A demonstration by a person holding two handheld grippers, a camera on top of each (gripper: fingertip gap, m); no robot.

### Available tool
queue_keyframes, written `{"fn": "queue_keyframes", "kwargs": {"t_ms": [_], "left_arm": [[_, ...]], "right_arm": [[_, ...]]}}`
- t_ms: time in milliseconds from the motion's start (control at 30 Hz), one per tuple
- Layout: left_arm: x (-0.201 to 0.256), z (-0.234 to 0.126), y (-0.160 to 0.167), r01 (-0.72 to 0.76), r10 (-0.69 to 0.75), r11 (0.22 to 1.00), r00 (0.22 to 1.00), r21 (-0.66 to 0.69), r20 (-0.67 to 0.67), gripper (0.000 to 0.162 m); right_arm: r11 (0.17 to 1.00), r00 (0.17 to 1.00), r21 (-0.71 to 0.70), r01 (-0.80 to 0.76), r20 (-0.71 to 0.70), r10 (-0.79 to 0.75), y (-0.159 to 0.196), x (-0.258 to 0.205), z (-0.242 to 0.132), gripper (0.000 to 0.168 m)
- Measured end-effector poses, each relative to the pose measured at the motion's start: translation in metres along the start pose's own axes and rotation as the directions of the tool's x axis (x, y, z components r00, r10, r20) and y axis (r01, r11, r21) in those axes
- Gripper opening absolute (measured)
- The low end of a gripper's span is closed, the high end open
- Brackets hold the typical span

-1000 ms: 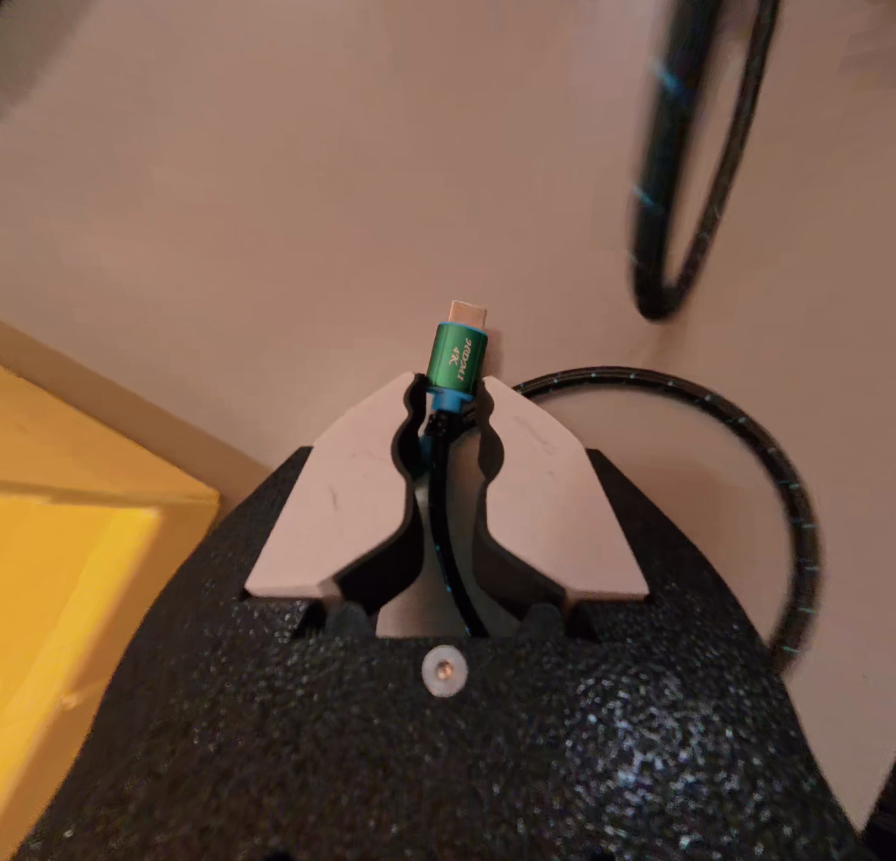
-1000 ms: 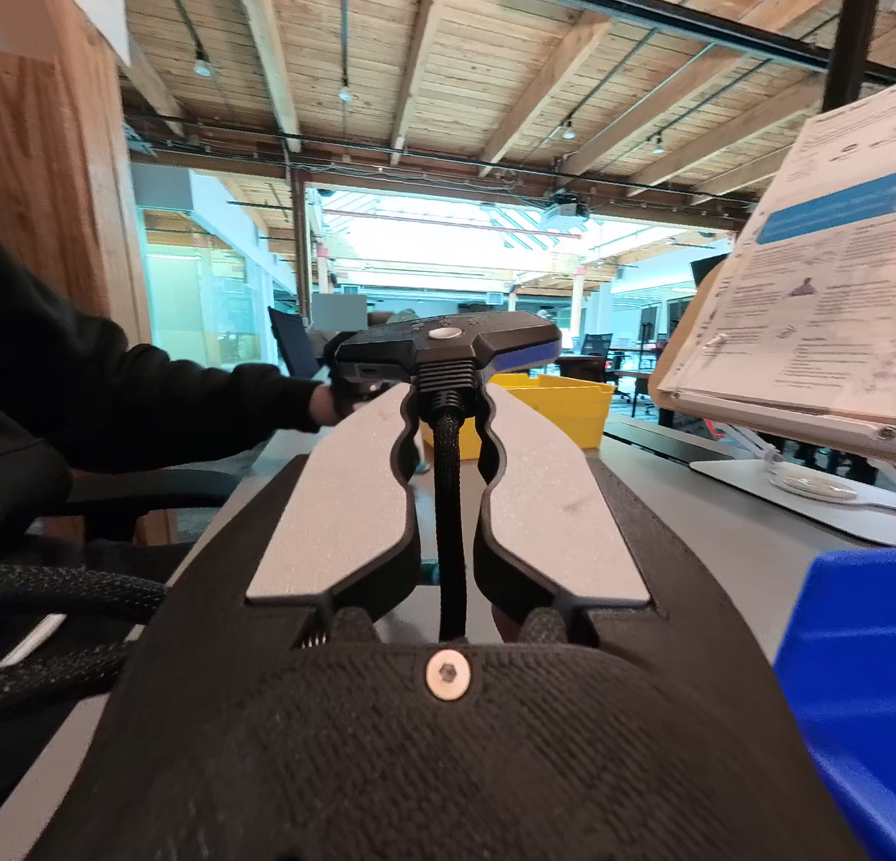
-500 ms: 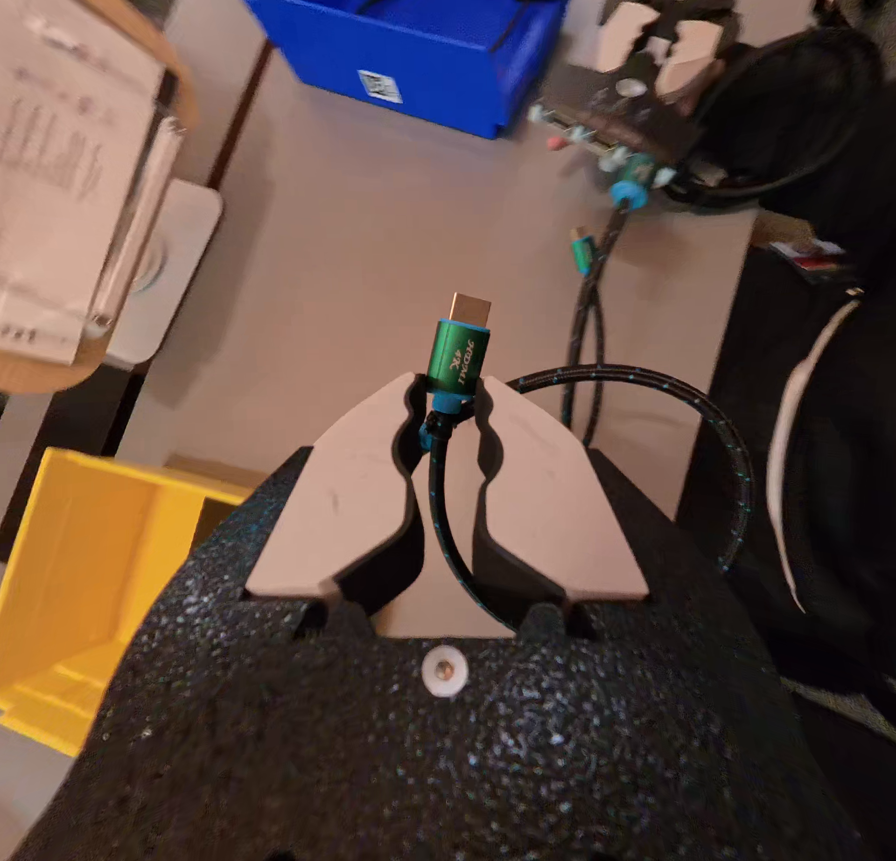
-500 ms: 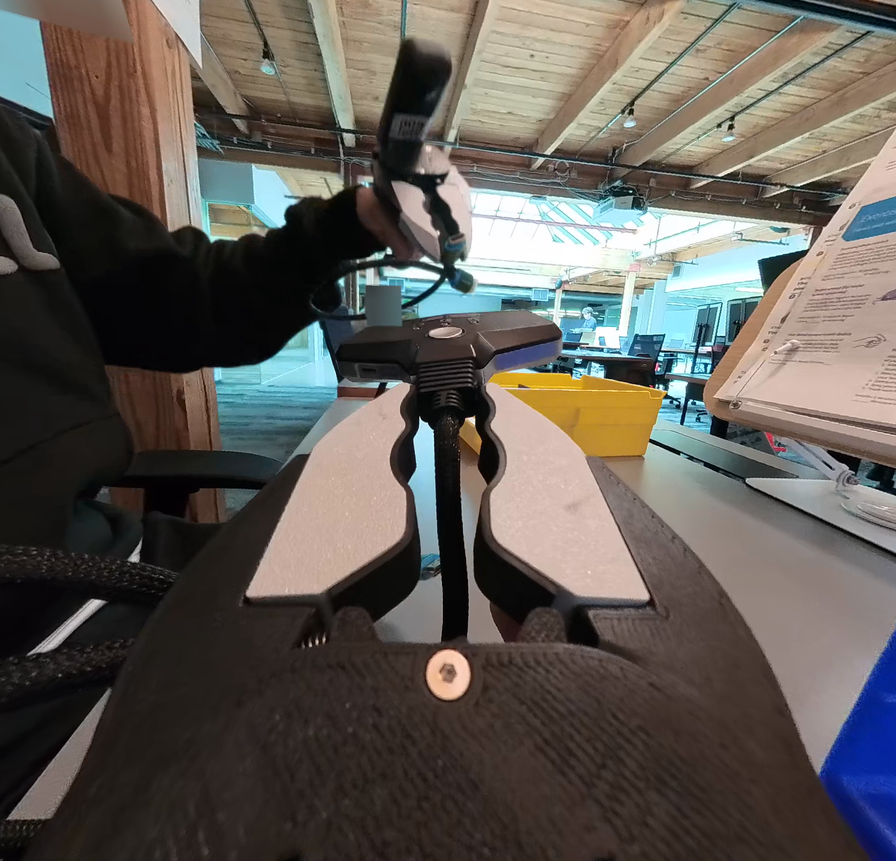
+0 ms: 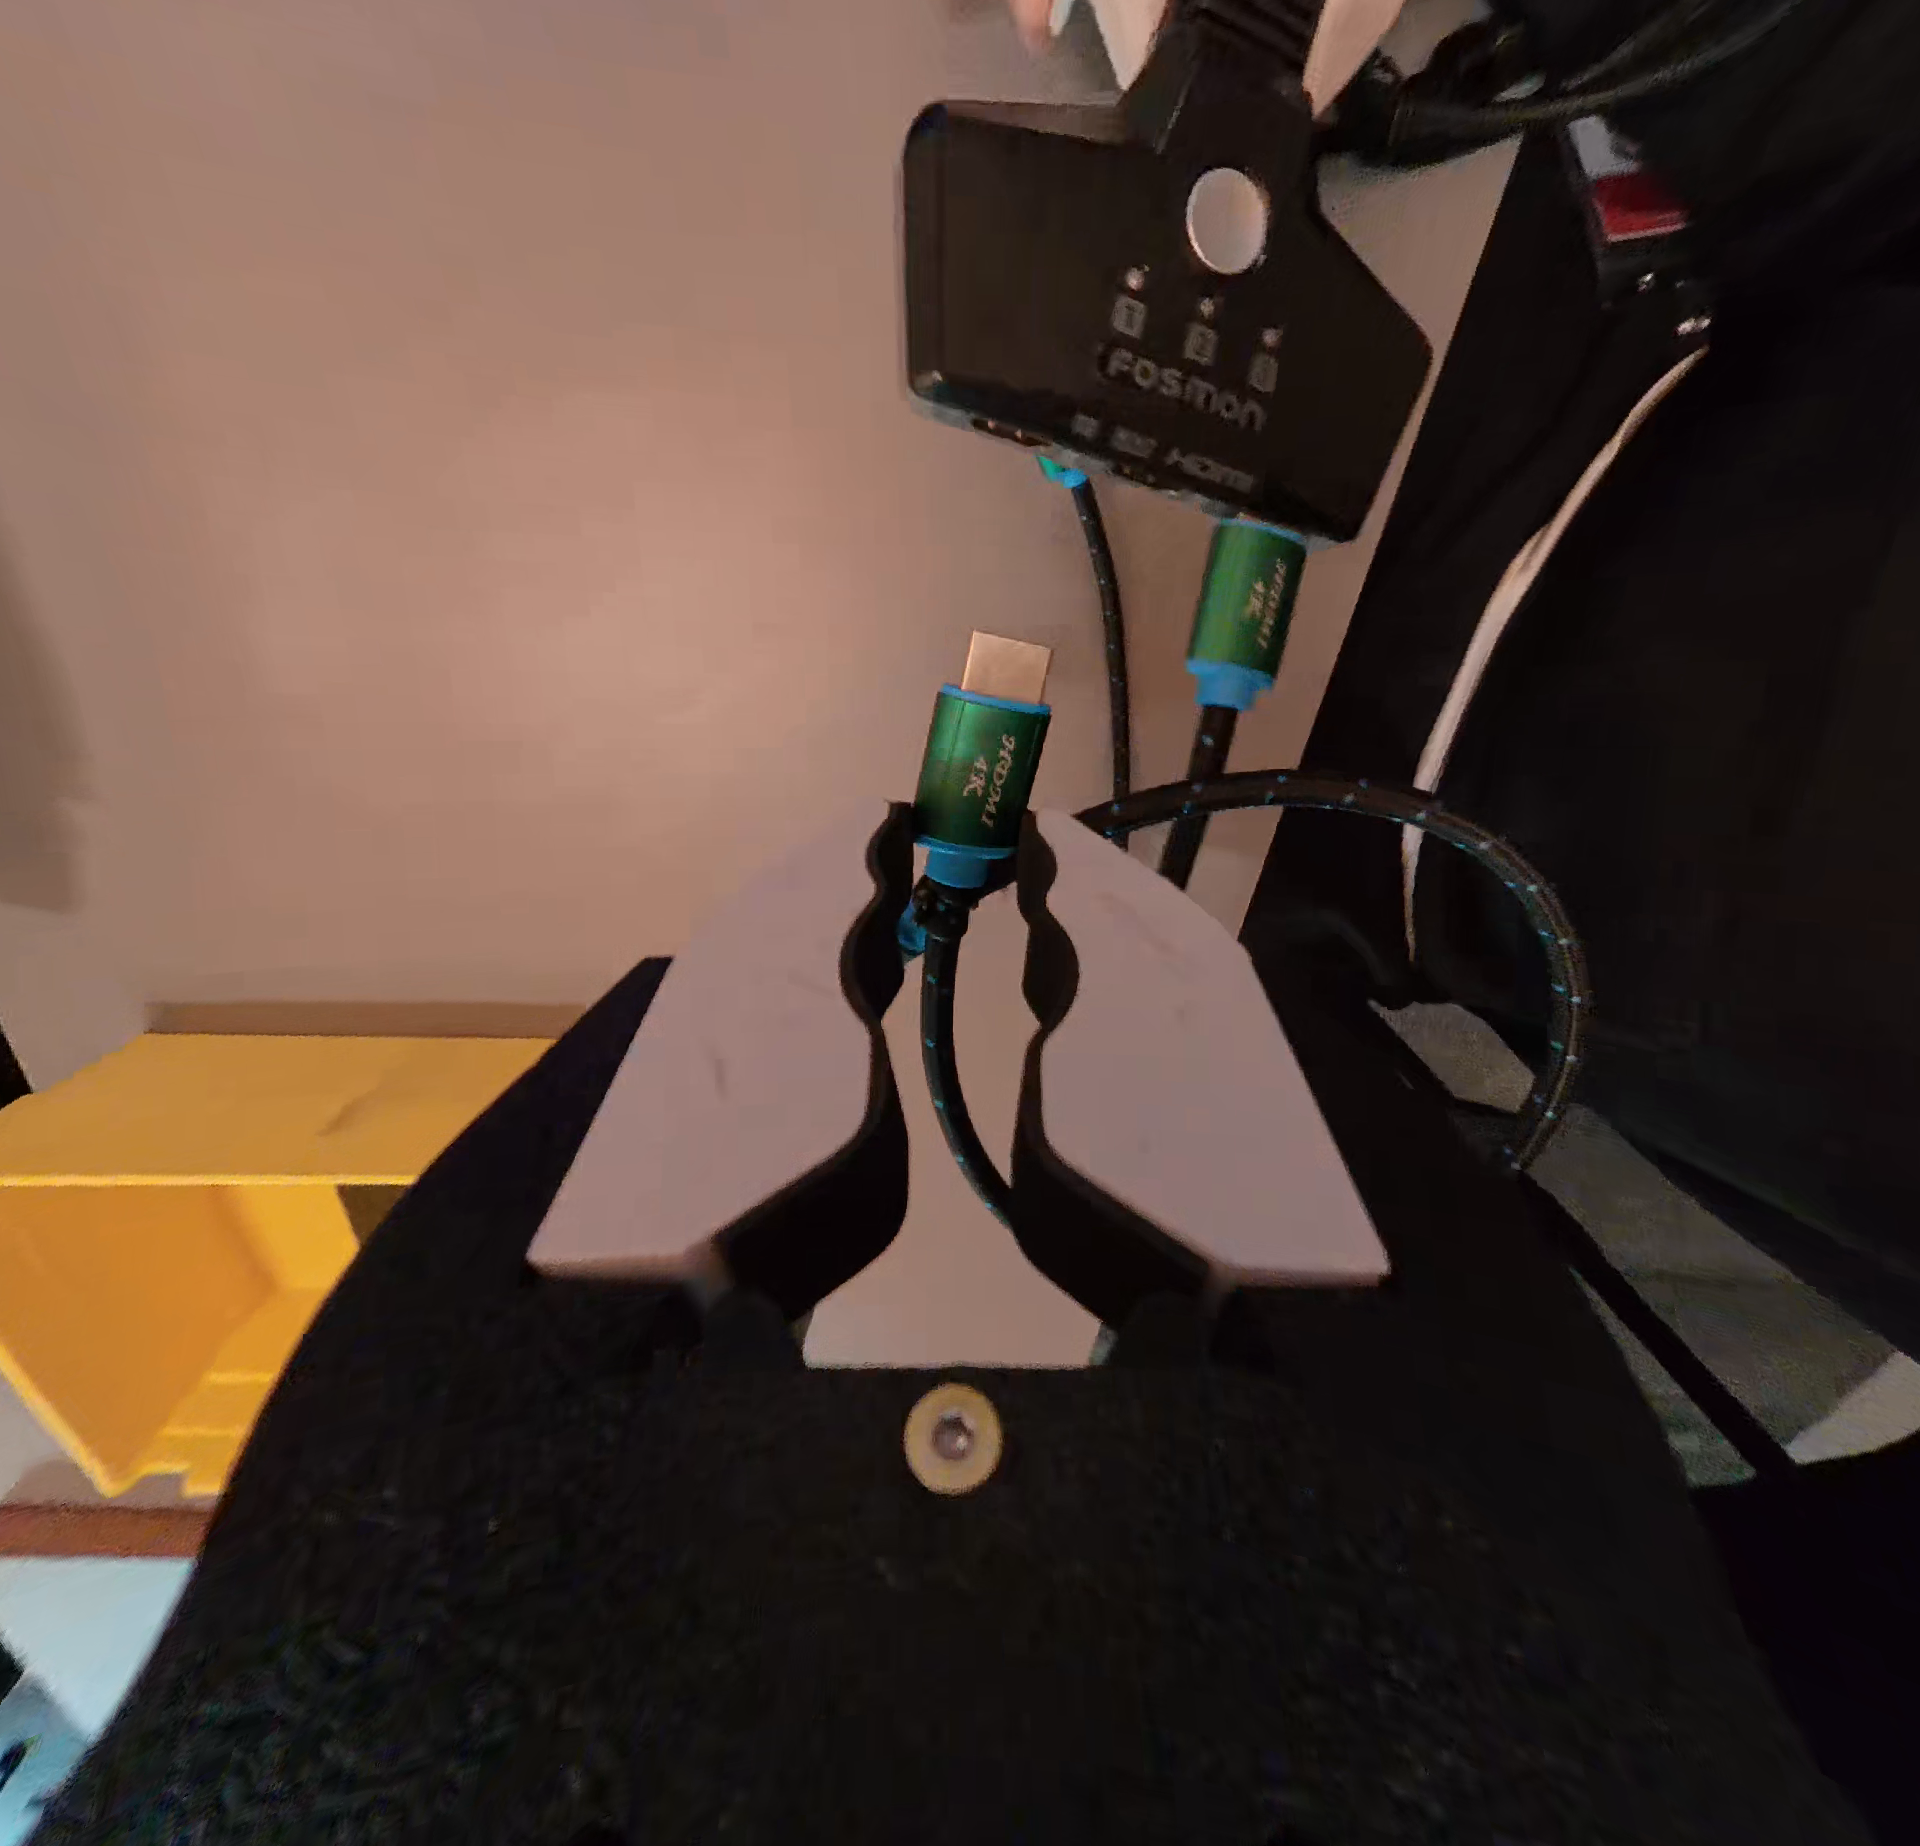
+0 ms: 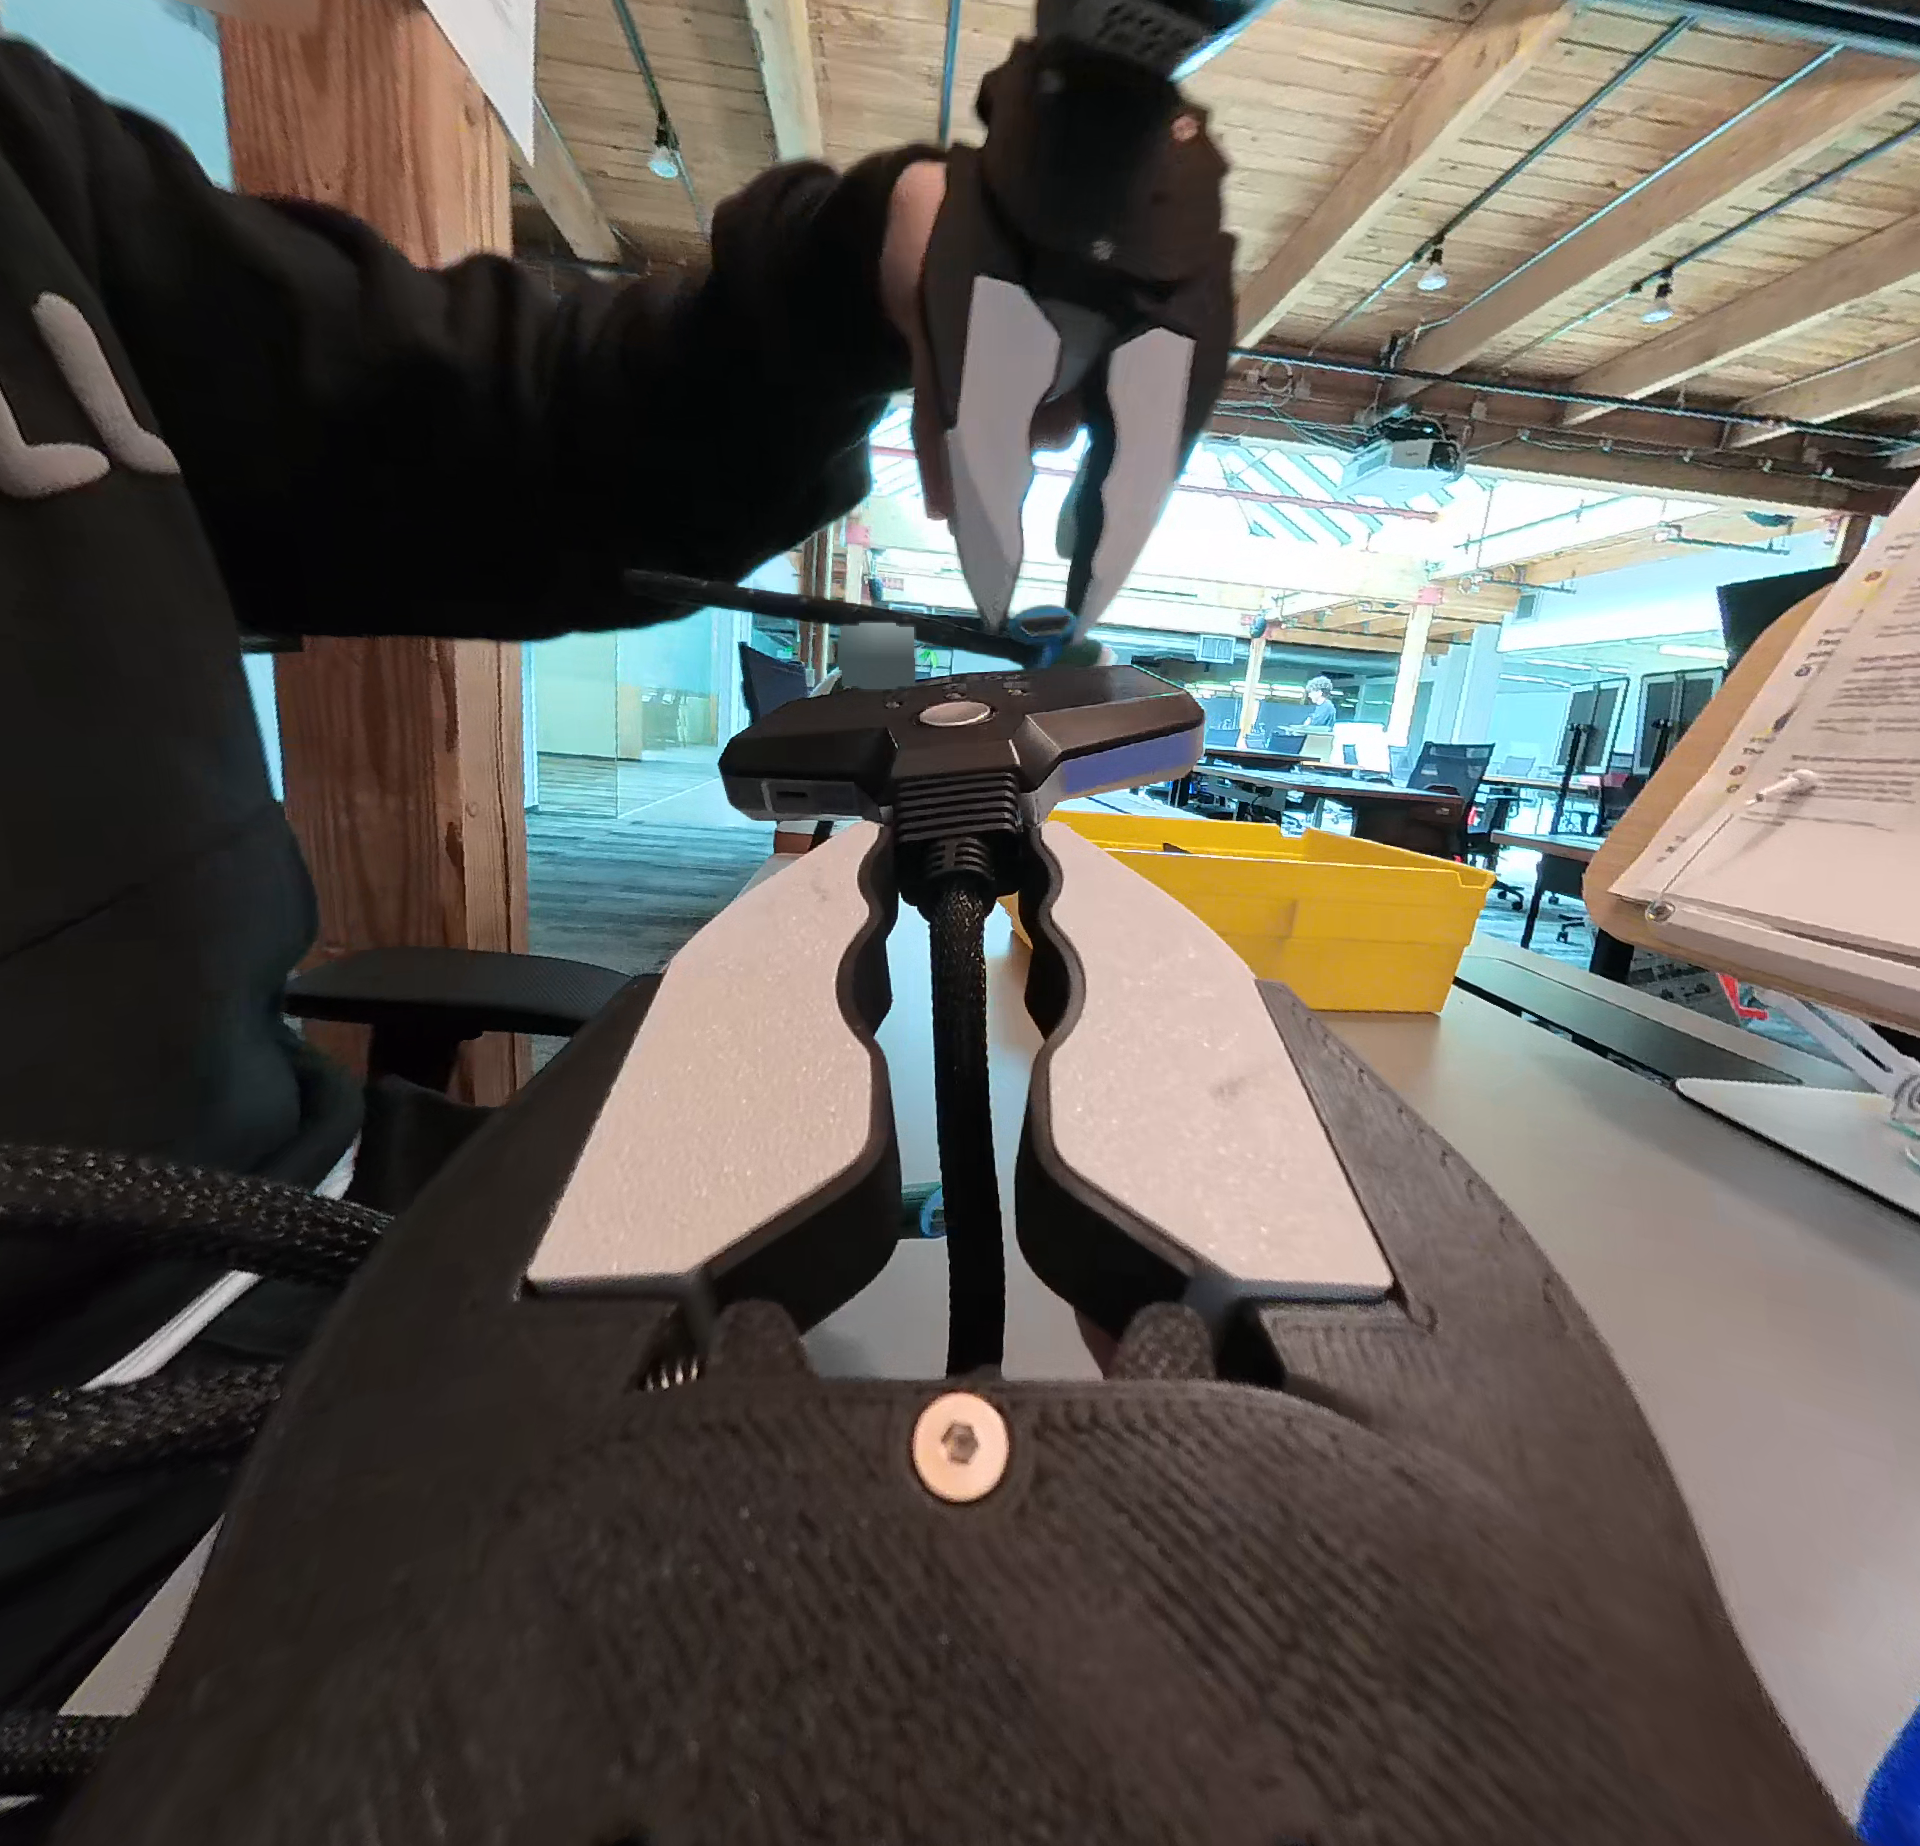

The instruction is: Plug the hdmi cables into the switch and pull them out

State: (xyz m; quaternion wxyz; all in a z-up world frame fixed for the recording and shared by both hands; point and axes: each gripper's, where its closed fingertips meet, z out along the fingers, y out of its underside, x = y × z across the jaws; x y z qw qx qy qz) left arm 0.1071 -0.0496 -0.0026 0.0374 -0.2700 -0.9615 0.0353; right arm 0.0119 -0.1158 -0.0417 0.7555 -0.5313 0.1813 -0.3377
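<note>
My left gripper (image 5: 961, 835) is shut on a green HDMI plug (image 5: 979, 770) with a gold tip and a braided black-blue cable. The plug points toward the black switch (image 5: 1132, 331), a short way below its port side. A second green plug (image 5: 1245, 607) sits in the switch's right port, and another blue-collared cable (image 5: 1103, 591) hangs from a port to its left. My right gripper (image 6: 958, 846) is shut on the strain relief of the switch's thick black cable (image 6: 966, 1090) and holds the switch (image 6: 961, 742) up. The left gripper (image 6: 1039, 612) also shows above the switch there.
A yellow bin stands at the left in the left wrist view (image 5: 156, 1225) and behind the switch in the right wrist view (image 6: 1299, 908). A document stand (image 6: 1766, 840) is at the right. A person's dark sleeve (image 6: 468, 425) reaches across. A blue bin corner (image 6: 1896, 1796) is low right.
My left gripper has swung in over the switch with the plug, and the switch now fills the upper right of its view. The right gripper has kept its hold on the switch cable.
</note>
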Motion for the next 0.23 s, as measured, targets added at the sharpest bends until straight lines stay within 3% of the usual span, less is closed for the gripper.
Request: {"fn": "queue_keyframes", "kwargs": {"t_ms": [33, 233], "left_arm": [[-0.001, 0.002, -0.002, 0.003, -0.003, 0.999, 1.0, -0.032, 0.0, 0.019], [0.001, 0.014, -0.013, -0.002, 0.0, 0.991, 1.0, -0.13, -0.019, 0.019]], "right_arm": [[1.0, 1.0, -0.001, 0.004, -0.001, -0.004, 0.0, 0.0, 0.0, 0.023], [1.0, 1.0, -0.008, 0.015, -0.006, -0.016, 0.001, 0.0, 0.001, 0.022]]}}
